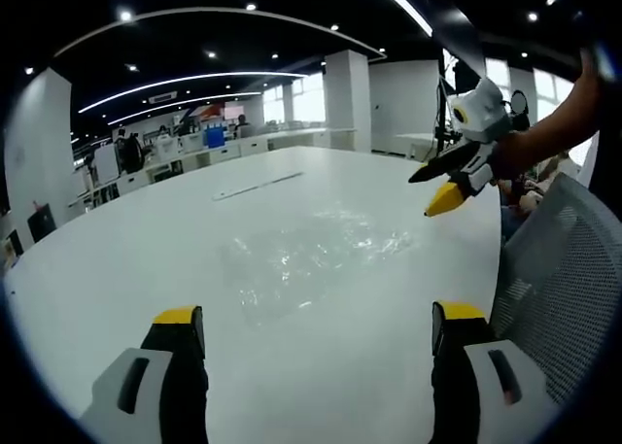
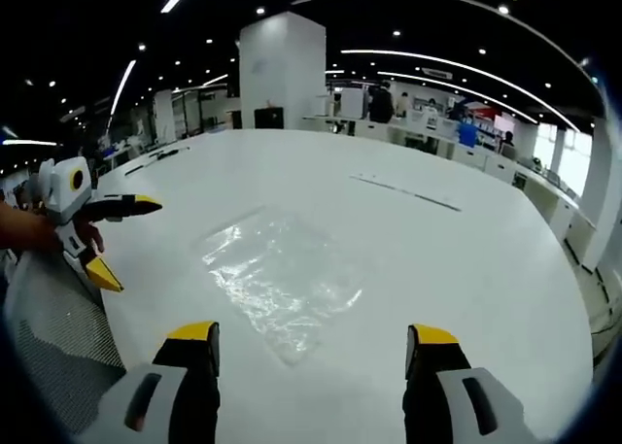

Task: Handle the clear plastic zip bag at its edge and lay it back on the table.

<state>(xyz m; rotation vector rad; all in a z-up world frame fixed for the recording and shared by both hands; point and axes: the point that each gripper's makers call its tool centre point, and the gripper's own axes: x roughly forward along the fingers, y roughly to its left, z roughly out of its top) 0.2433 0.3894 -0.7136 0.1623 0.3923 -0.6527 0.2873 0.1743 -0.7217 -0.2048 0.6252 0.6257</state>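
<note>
**Two open grippers hover over a clear bag lying flat on a white table**

Nearest the camera in the left gripper view, the left gripper [image 1: 318, 332] rises from the bottom edge, its two yellow-tipped jaws set wide apart with nothing between them. The right gripper view shows the same: the right gripper [image 2: 312, 349] has its jaws spread wide and empty.

The clear plastic zip bag [image 2: 280, 277] lies flat on the white table [image 2: 466, 269], crinkled and shiny. From the right gripper it sits at about 11 o'clock, its nearest corner just beyond the jaw tips and between them. From the left gripper the bag [image 1: 306, 259] lies at 12 o'clock, a little beyond the jaws. Neither gripper touches it.

Each gripper also appears in the other's view, held by a hand above the table's edge, jaws parted. A grey mesh chair back [image 1: 564, 279] stands at 3 o'clock in the left gripper view. A thin strip [image 2: 403, 191] lies further along the table, well apart from the bag.

To do the step well, it seems wise to come in low at the bag's near edge, slide one jaw under the film, and close gently; the thin plastic likely slips and clings to the table.
</note>
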